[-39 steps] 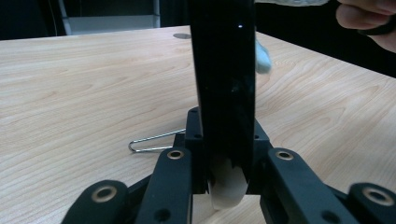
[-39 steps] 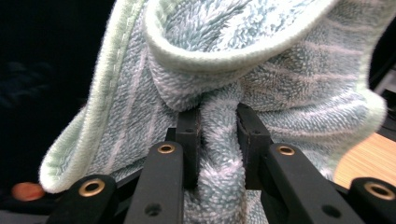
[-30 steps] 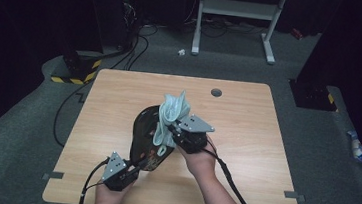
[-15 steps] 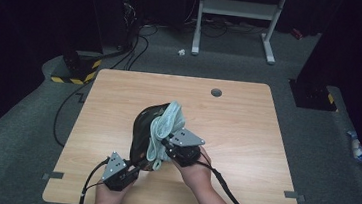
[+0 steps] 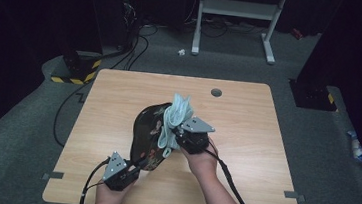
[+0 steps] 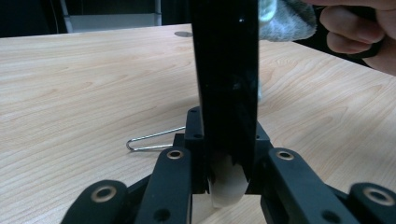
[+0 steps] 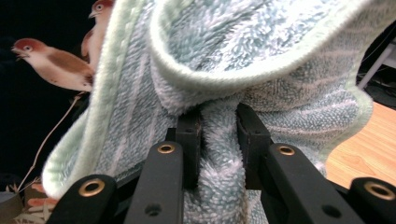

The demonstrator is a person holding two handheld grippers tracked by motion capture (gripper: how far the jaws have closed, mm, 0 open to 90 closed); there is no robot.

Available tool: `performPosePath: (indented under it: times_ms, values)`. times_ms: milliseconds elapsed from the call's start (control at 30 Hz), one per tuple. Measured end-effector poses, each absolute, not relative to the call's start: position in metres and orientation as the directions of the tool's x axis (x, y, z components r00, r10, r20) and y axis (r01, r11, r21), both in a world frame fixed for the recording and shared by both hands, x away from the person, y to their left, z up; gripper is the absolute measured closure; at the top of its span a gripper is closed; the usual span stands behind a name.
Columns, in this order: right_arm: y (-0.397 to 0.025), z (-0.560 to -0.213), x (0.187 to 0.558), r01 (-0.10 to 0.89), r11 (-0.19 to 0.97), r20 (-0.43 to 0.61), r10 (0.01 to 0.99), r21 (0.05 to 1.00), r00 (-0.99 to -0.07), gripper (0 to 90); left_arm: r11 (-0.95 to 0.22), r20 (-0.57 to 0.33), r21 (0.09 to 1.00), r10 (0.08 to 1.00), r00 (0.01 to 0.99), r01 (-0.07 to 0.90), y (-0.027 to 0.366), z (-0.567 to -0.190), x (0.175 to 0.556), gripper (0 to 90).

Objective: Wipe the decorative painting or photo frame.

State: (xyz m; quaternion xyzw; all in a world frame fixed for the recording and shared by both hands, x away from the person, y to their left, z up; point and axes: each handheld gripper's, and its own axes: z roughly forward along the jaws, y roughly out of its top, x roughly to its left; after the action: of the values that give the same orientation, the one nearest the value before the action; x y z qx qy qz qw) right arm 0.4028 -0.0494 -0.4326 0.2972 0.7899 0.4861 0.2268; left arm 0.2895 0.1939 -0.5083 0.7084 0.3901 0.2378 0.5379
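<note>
At a wooden table (image 5: 119,96), a person works a pale green towel (image 5: 176,116) against a black tray printed with birds (image 5: 147,129), which stands tilted up off the tabletop near the front centre. Compared with half a second ago, the right gripper (image 5: 182,132) and its bunched towel sit slightly higher and farther right on the tray's face, roughly back where they were a second ago, while the left gripper (image 5: 135,167) has stayed put at the tray's lower edge. The left gripper's jaws are clamped on the tray's rim, the black edge rising straight up between them in the left gripper view (image 6: 226,84). The right gripper's jaws are pinched on a fold of towel (image 7: 224,140), the terry cloth spilling over both of them in the right gripper view. The tray holds nothing; the towel only presses on its surface. A thin wire loop (image 6: 154,139) lies on the table behind the left jaws; what it belongs to cannot be told. The towel hides most of the tray's printed face in the right gripper view, where two brown birds (image 7: 53,65) show.
</note>
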Motion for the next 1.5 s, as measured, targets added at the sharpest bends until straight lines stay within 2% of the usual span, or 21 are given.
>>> performPosePath:
  times_ms: [133, 433, 833, 1233, 1500]
  values:
    - [-0.043, -0.442, 0.387, 0.227, 0.395, -0.103, 0.659, 0.89, -0.745, 74.5, -0.116, -0.085, 0.947, 0.809, 0.582, 0.299, 0.194, -0.508, 0.29, 77.7]
    - [-0.038, -0.464, 0.372, 0.242, 0.406, -0.074, 0.624, 0.881, -0.778, 74.5, -0.115, -0.089, 0.946, 0.807, 0.584, 0.303, 0.193, -0.509, 0.291, 77.7]
    - [-0.054, -0.457, 0.406, 0.296, 0.369, -0.056, 0.703, 0.881, -0.709, 74.5, -0.114, -0.095, 0.943, 0.809, 0.58, 0.313, 0.193, -0.509, 0.291, 77.6]
    - [-0.022, -0.43, 0.355, 0.133, 0.376, -0.124, 0.585, 0.917, -0.802, 74.5, -0.115, -0.096, 0.941, 0.809, 0.58, 0.317, 0.193, -0.509, 0.292, 78.0]
    - [-0.033, -0.434, 0.378, 0.173, 0.383, -0.117, 0.625, 0.907, -0.772, 74.4, -0.117, -0.097, 0.941, 0.807, 0.582, 0.318, 0.194, -0.509, 0.293, 77.8]
